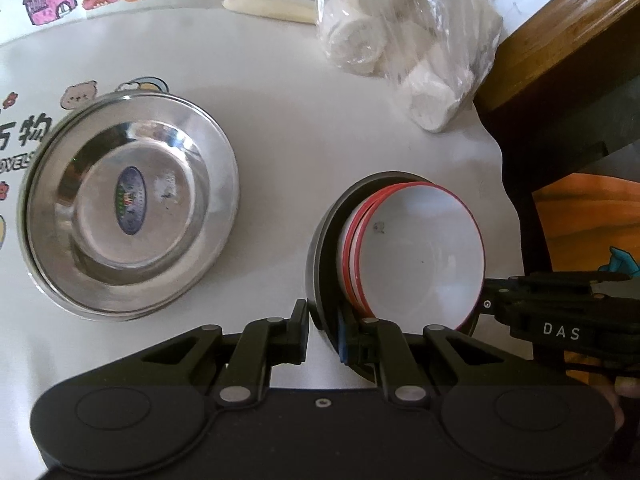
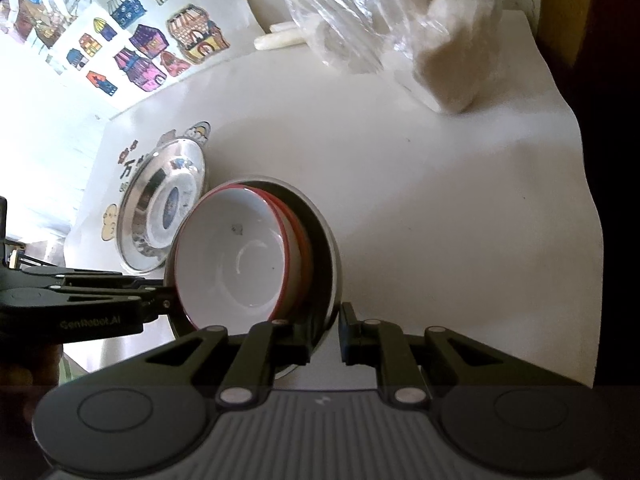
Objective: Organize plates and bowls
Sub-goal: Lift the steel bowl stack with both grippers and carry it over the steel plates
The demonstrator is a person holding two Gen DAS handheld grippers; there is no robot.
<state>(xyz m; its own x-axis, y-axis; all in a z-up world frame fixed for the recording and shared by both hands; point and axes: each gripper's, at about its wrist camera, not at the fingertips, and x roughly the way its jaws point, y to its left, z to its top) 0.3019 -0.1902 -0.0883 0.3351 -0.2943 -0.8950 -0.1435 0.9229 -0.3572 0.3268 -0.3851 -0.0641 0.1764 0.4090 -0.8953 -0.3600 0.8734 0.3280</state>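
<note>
A steel bowl (image 1: pixel 323 240) with a dark inside holds nested white bowls with red rims (image 1: pixel 420 256). My left gripper (image 1: pixel 323 332) is shut on its near rim, one finger outside the wall and one inside. My right gripper (image 1: pixel 486 304) reaches in from the right to the opposite rim. In the right wrist view, my right gripper (image 2: pixel 325 332) is shut on the steel bowl's (image 2: pixel 322 240) rim, with the white bowls (image 2: pixel 232 256) inside it. My left gripper (image 2: pixel 172 304) meets the stack from the left. Stacked steel plates (image 1: pixel 128 208) (image 2: pixel 164 208) lie flat to the left.
A clear bag of white rolls (image 1: pixel 408 52) (image 2: pixel 380 20) lies at the back right, with pale sticks (image 1: pixel 268 4) behind it. The white table (image 1: pixel 280 120) ends just right of the bowls. Wooden furniture (image 1: pixel 560 40) stands beyond that edge. Cartoon stickers (image 1: pixel 24 132) mark the table's left side.
</note>
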